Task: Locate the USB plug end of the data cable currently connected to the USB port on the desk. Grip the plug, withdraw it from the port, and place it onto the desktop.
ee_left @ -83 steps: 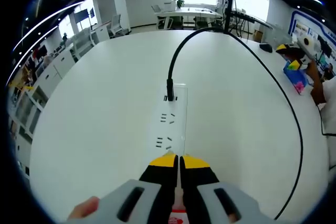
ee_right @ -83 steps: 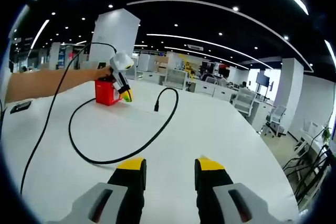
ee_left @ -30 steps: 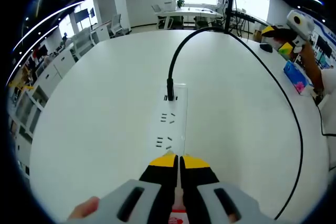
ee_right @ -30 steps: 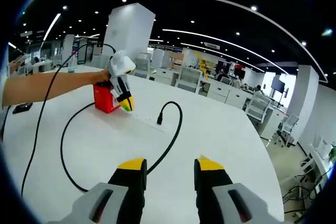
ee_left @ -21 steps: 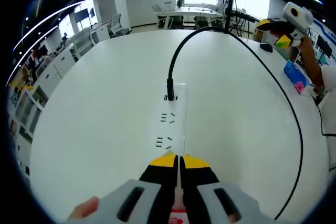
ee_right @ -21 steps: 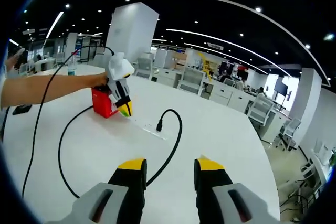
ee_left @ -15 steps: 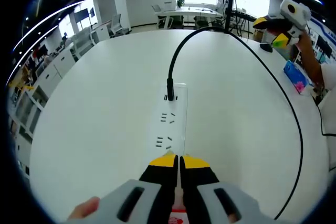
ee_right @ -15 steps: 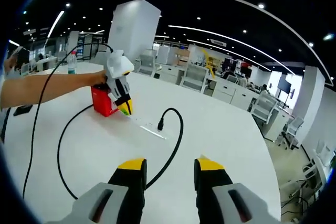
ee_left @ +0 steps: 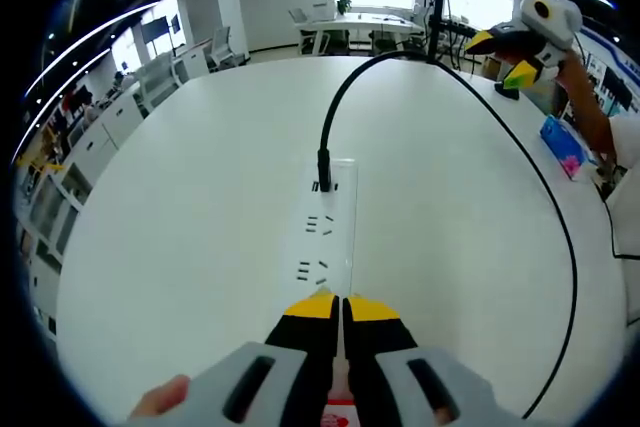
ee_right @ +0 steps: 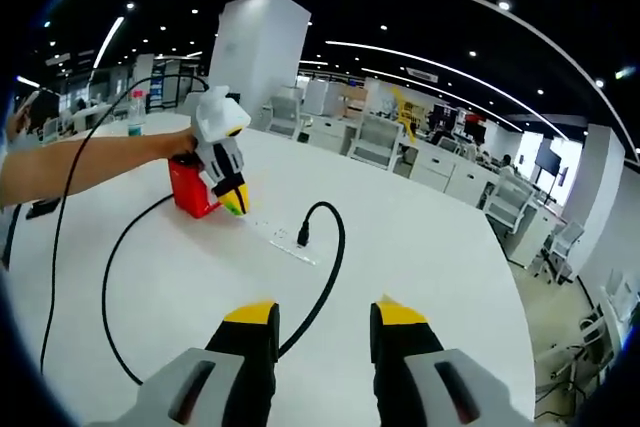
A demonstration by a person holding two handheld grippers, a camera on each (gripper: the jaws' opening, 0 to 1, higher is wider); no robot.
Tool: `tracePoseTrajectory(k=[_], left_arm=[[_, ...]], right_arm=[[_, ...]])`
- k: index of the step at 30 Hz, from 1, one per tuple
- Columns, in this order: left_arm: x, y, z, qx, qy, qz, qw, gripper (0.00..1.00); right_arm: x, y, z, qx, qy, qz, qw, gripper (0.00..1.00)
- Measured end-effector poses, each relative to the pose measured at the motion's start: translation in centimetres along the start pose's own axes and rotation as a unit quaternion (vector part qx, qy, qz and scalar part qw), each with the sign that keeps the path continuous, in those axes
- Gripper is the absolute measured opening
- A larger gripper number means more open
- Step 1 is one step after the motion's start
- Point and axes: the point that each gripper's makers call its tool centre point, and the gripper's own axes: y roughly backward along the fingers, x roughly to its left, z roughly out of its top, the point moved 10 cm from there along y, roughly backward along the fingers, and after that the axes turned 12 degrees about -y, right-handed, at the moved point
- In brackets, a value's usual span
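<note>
Black data cable (ee_left: 345,97) plugged upright into white power strip (ee_left: 332,227) on desk (ee_left: 180,207), left gripper (ee_left: 341,309) clenched empty at strip's end, right gripper (ee_right: 323,319) spread, holding nothing.

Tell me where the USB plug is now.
In the left gripper view, the plug stands in the far end of the power strip, ahead of the shut left gripper.

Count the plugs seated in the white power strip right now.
1: a black plug at the power strip's far end, away from the left tool. The other sockets look empty.
</note>
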Motion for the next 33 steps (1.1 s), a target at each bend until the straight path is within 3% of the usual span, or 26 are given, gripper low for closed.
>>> tracePoseTrajectory(k=[24, 33], left_arm=[[-0.1, -0.1, 0.1, 0.0, 0.0, 0.0, 1.0, 0.03], [0.0, -0.1, 0.0, 0.0, 0.0, -0.001, 1.0, 0.03]], right_arm=[[-1.3, -4.7, 2.7, 0.027, 0.021, 0.022, 0.9992, 0.39], [-1.6, -6.7, 3.5, 0.053, 0.037, 0.039, 0.9971, 0.4]])
